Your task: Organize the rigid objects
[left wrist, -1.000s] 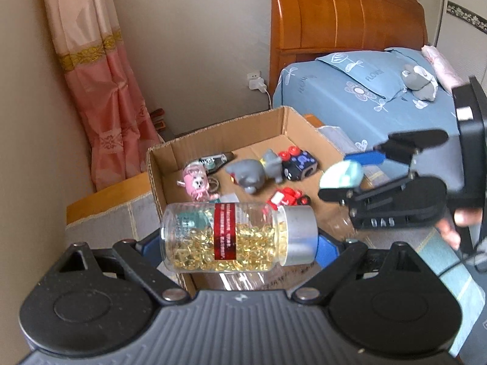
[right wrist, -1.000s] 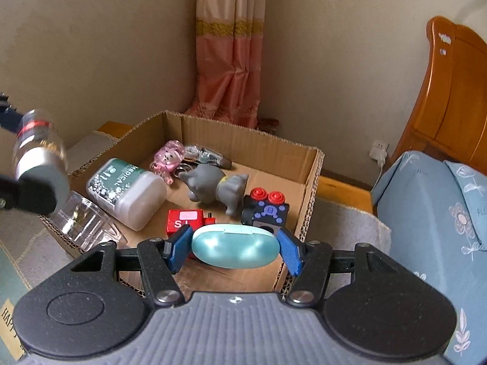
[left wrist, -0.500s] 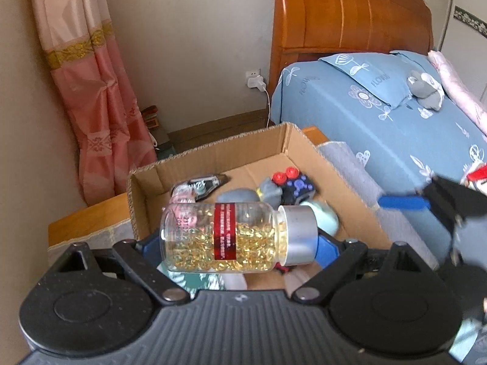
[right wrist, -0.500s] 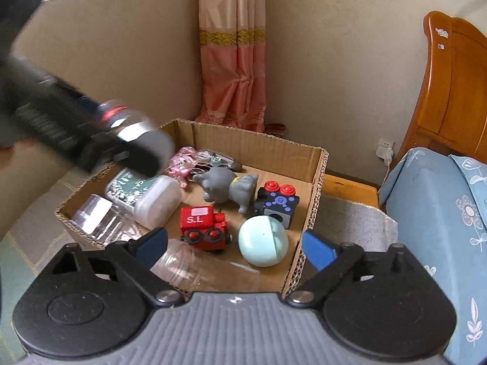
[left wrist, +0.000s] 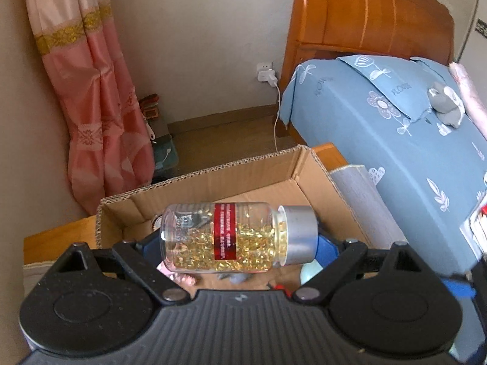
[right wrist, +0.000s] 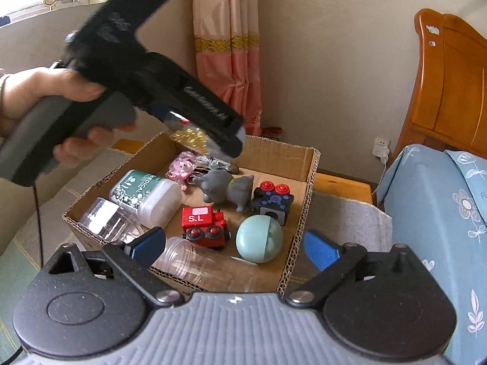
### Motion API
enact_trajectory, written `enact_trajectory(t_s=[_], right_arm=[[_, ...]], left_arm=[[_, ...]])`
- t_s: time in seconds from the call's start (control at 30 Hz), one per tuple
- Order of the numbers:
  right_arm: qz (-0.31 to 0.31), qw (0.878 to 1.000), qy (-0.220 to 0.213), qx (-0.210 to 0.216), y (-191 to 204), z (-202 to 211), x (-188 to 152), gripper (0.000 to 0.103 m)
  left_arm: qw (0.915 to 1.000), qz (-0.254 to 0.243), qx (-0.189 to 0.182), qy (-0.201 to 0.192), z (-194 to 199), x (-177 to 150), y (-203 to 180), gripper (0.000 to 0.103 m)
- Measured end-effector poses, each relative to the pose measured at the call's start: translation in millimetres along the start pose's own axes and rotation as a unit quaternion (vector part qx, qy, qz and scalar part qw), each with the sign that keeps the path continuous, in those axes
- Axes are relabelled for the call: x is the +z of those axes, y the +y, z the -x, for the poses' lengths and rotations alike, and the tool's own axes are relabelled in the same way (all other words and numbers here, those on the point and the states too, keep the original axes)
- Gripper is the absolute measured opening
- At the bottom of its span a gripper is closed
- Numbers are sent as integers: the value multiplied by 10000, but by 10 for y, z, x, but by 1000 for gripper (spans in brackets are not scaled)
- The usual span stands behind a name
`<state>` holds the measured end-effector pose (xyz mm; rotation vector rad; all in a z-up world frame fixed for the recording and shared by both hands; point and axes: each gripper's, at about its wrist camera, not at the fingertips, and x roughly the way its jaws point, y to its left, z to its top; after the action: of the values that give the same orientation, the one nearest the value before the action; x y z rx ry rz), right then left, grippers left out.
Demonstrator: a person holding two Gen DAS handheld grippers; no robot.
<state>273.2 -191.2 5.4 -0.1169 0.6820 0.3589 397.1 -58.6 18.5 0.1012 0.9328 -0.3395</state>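
Left claw point(left wrist: 240, 243) clamped end to end on a clear plastic capsule bottle point(left wrist: 231, 237), held lying sideways at centre frame of the left wrist view: smooth cylindrical body, about half full of glossy golden softgels, red band label around the middle, matte silver cap toward the right. Bottle sat above the corrugated cardboard box point(left wrist: 213, 179), open-topped, raw fluted edges visible. Right claw point(right wrist: 234, 243) spread wide with nothing between its blue pads point(right wrist: 319, 248), low in the right wrist view over the box's near edge. Box contents, right wrist view: a smooth pale-green egg-shaped case point(right wrist: 259, 238) lower centre, resting on the box floor; a glossy red toy train point(right wrist: 204, 226) just left of it; a grey rubbery animal figure point(right wrist: 226, 190) behind; a dark cube with red knobs point(right wrist: 274, 202) right of the figure; a white-capped medical jar point(right wrist: 146, 194) and clear plastic cups point(right wrist: 111, 222) at the left. A hand point(right wrist: 45, 112) gripped the left tool's handle, upper left.
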Motion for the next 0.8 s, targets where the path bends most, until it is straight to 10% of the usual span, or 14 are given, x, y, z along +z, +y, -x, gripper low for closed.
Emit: enact_trajectory(t_s=[0.33,0.8], right_arm=[[-43,10000,-6,3,2,22,-29,100],[-103,9999,-42,-4,214,235,-50,103]], left_arm=[[9986,465,151,-185,-152,62,62,96],[9961,-97,413,-767,573,-333,-78,99]])
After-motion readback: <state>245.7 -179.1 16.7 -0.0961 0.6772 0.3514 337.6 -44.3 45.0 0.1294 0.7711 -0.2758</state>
